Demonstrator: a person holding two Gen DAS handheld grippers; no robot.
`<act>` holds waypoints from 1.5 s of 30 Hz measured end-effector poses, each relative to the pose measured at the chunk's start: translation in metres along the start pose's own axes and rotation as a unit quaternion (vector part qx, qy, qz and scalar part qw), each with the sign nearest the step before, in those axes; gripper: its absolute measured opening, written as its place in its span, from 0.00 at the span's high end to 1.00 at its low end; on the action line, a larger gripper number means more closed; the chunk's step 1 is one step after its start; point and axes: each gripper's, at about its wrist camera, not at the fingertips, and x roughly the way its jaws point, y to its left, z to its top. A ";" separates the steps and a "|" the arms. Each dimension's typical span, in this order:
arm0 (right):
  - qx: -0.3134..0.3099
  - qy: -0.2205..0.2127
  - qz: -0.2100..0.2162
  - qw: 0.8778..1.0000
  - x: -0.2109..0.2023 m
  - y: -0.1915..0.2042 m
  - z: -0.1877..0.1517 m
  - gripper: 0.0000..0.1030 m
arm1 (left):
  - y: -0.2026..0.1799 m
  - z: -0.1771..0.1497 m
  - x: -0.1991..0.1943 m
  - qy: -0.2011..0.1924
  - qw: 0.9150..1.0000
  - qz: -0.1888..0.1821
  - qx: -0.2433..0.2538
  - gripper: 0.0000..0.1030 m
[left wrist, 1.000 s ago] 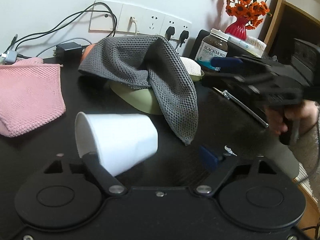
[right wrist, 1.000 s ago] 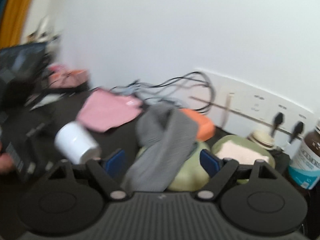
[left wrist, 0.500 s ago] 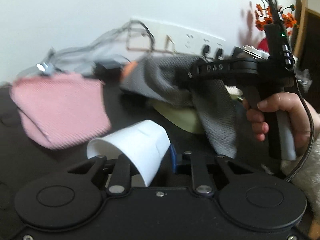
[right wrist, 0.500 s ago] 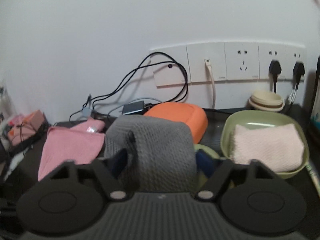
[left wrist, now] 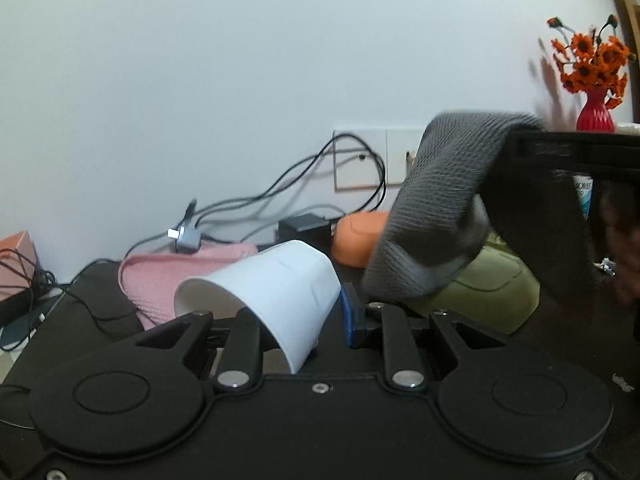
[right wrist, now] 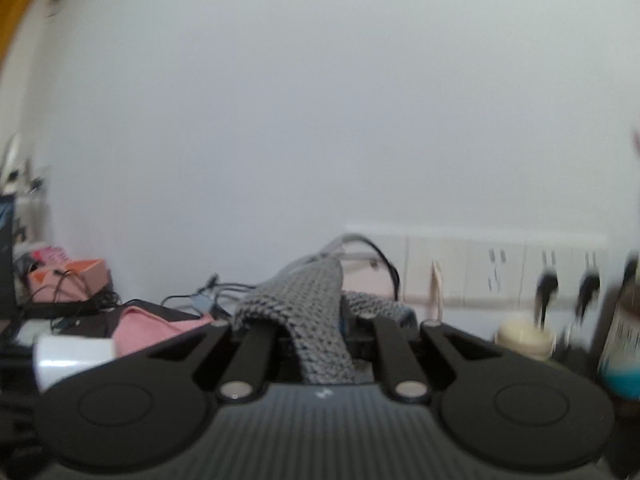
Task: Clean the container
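Note:
My left gripper (left wrist: 298, 314) is shut on a white paper cup (left wrist: 276, 292), held on its side with the mouth to the left, lifted off the black table. My right gripper (right wrist: 316, 320) is shut on a grey knitted cloth (right wrist: 316, 316) and holds it up in the air. In the left wrist view the cloth (left wrist: 436, 208) hangs from the right gripper's black body (left wrist: 560, 184), just right of the cup and apart from it. The cup also shows at the far left of the right wrist view (right wrist: 72, 356).
A pink cloth (left wrist: 180, 276), an orange case (left wrist: 360, 236), a green dish (left wrist: 488, 288) and tangled cables (left wrist: 280, 196) lie on the black table by the wall sockets (right wrist: 500, 268). A red vase of orange flowers (left wrist: 592, 80) and a supplement bottle (right wrist: 624, 344) stand at the right.
My left gripper shut on the cup and lifted it. My right gripper shut on the grey cloth and raised it off the green dish, toward the cup.

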 end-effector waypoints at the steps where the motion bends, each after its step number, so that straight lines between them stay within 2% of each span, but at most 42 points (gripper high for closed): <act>1: -0.001 0.004 0.021 1.000 -0.001 0.001 0.000 0.91 | 0.001 0.001 0.005 0.011 1.000 -0.004 -0.004 0.80; 5: 0.006 0.042 0.121 0.992 0.006 0.015 -0.005 0.91 | 0.001 0.003 0.016 0.040 0.999 -0.014 -0.011 0.80; 8: 0.006 0.047 0.186 0.981 0.010 0.029 -0.008 0.91 | 0.000 0.003 0.017 0.045 0.999 -0.015 -0.003 0.80; 15: 0.011 0.077 0.250 0.965 0.023 0.055 -0.005 0.91 | -0.011 0.000 0.006 0.027 0.999 -0.008 0.034 0.76; 18: 0.030 0.101 0.273 0.956 0.033 0.062 -0.007 0.91 | -0.013 0.000 0.002 0.019 0.999 0.002 0.046 0.76; 24: 0.070 0.128 0.307 0.940 0.046 0.060 -0.011 0.91 | -0.006 0.001 0.003 0.028 0.999 0.008 0.026 0.76; 33: 0.128 0.128 0.337 0.924 0.052 0.049 -0.024 0.91 | -0.007 0.001 0.007 0.035 0.999 0.008 0.036 0.75; 45: 0.166 0.106 0.375 0.906 0.037 0.039 -0.022 0.91 | -0.020 0.000 -0.005 -0.011 0.997 0.021 0.069 0.75</act>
